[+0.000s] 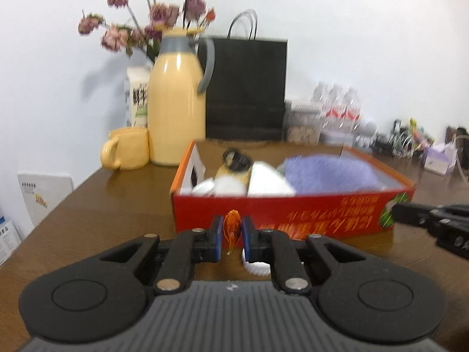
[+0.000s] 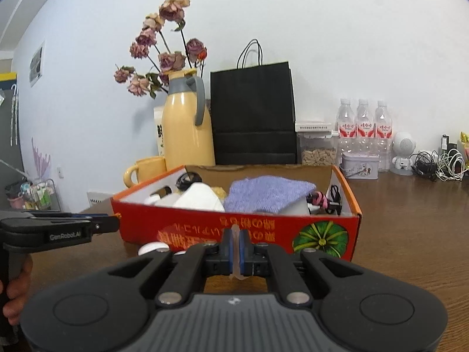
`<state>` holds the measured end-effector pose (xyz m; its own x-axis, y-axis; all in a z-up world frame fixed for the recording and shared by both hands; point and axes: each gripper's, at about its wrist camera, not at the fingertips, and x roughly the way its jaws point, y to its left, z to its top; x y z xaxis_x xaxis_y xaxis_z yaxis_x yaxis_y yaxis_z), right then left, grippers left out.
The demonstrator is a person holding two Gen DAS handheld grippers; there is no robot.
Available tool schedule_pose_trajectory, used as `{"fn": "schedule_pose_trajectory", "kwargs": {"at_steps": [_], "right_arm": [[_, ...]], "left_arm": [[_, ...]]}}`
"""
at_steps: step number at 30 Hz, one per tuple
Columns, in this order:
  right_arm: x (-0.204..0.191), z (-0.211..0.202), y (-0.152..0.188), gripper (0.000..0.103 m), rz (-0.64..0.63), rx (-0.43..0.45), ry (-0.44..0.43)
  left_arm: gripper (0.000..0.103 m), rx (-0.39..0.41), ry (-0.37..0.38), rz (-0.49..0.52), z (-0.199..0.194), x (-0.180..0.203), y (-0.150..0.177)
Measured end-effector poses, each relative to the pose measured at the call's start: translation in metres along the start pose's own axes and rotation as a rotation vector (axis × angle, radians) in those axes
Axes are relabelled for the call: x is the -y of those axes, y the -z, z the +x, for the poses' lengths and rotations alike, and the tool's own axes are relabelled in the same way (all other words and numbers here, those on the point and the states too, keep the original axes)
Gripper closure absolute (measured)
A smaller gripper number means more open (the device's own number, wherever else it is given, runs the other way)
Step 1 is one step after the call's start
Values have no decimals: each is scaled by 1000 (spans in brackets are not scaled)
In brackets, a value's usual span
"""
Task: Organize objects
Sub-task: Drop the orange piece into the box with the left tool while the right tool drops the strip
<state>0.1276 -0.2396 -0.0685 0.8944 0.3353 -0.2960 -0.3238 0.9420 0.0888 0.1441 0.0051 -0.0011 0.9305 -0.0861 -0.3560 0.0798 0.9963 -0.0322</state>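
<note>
A red and orange cardboard box [image 1: 293,208] stands on the brown table, also in the right wrist view [image 2: 234,228]. It holds a purple cloth [image 1: 328,173], white items and a dark-capped bottle. My left gripper [image 1: 232,234] is shut on a small orange translucent piece [image 1: 232,226], just in front of the box's near wall. My right gripper [image 2: 235,249] is shut on a thin clear plastic piece [image 2: 235,252], also before the box. A white ribbed cap [image 1: 258,267] lies on the table under the left gripper.
Behind the box stand a yellow thermos jug [image 2: 187,129], a yellow mug [image 2: 146,170], dried flowers [image 2: 164,55], a black paper bag [image 2: 252,114], water bottles [image 2: 363,126], a tin [image 2: 360,170] and tangled cables [image 2: 436,167]. The table's left edge [image 1: 44,214] is near.
</note>
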Motion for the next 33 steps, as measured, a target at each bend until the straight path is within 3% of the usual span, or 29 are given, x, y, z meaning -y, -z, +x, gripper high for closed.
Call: {"fn": "schedule_pose_trajectory", "kwargs": {"at_steps": [9,16,26,33], "right_arm": [[-14,8,-39,100,-25,90,-9],[-15,33,-69,100,-14,137,11],[7,81,-88,100,35,143,65],[27,115,-77,100,79,61,63]], "left_arm": [[89,127,36,20,-6,22,-47],[89,164,41,-8,14,29,-77],[89,118,12,-60,64,31,-92],[89,47,-27,-85,108,26,-87]]}}
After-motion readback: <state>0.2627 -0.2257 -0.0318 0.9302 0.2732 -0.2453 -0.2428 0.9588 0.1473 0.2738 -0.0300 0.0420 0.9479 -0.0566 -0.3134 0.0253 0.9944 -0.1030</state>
